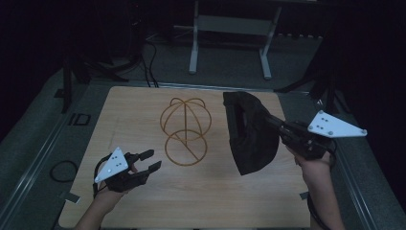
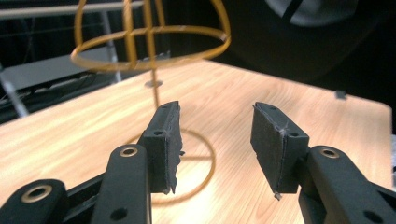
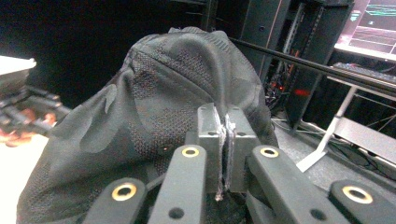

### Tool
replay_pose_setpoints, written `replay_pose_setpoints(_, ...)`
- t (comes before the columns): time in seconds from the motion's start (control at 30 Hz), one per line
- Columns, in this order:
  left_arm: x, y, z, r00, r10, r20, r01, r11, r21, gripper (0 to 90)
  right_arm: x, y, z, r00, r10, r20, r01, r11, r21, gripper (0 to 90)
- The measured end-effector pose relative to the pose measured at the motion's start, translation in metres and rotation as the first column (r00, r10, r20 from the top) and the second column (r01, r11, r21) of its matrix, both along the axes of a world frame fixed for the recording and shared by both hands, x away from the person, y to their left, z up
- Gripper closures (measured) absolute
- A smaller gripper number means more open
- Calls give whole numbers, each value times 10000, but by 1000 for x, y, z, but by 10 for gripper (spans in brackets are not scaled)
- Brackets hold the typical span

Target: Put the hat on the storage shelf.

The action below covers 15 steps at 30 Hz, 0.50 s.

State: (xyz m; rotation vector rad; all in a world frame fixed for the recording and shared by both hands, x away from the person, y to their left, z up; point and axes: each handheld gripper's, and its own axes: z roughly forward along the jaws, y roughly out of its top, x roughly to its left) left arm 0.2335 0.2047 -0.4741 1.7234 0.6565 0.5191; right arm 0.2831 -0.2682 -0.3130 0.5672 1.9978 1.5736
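Note:
A gold wire hat stand [image 1: 185,128] rises from a ring base at the middle of the wooden table [image 1: 134,110]; its dome [image 2: 152,39] looms ahead in the left gripper view. To its right a black cap [image 1: 250,132] hangs in the air, pinched at its edge by my right gripper [image 1: 274,123], whose jaws are shut on the fabric [image 3: 177,102]. My left gripper [image 1: 151,160] hovers near the table's front left, open, with nothing between its pads [image 2: 164,140], pointing toward the stand's base.
A white metal frame [image 1: 230,33] stands on the grey floor beyond the table. Cables [image 1: 62,170] lie on the floor at the left. A lit monitor [image 3: 373,23] glows at the top right of the right gripper view.

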Motion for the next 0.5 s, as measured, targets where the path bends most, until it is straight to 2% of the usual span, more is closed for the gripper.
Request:
replay_pose_setpoints(0.07, 0, 0, 0, 10000, 0, 0, 0, 10000, 0, 528, 4, 2, 2, 10000, -26, -5, 26, 10000, -7, 873)
replay_pose_setpoints(0.13, -5, 11, -17, 9991, 371, -198, -371, 9993, 22, 509, 14, 8, 9, 9999, -94, -59, 94, 10000, -3, 873)
replay_pose_setpoints(0.3, -11, 19, -31, 9974, 603, -390, -609, 9981, -138, 426, 25, 19, 19, 9999, -128, -30, 128, 9998, -142, 873)
replay_pose_setpoints(0.37, -13, 22, -38, 9950, 844, -538, -855, 9962, -176, 331, 30, 24, 24, 9999, -136, 23, 136, 9997, -226, 873)
replay_pose_setpoints(0.4, -14, 24, -41, 9938, 915, -629, -926, 9956, -149, 241, 34, 29, 29, 9999, -147, 42, 148, 9997, -215, 873)
replay_pose_setpoints(0.43, -15, 25, -44, 9923, 1039, -672, -1049, 9944, -123, 241, 34, 29, 29, 9999, -147, 42, 148, 9997, -215, 873)
replay_pose_setpoints(0.47, -16, 27, -51, 9863, 1487, -709, -1481, 9889, 135, 126, 39, 34, 33, 9999, -112, 42, 113, 9998, -190, 872)
replay_pose_setpoints(0.5, -16, 27, -51, 9863, 1487, -709, -1481, 9889, 135, 84, 39, 34, 33, 9999, -112, 42, 113, 9998, -190, 872)
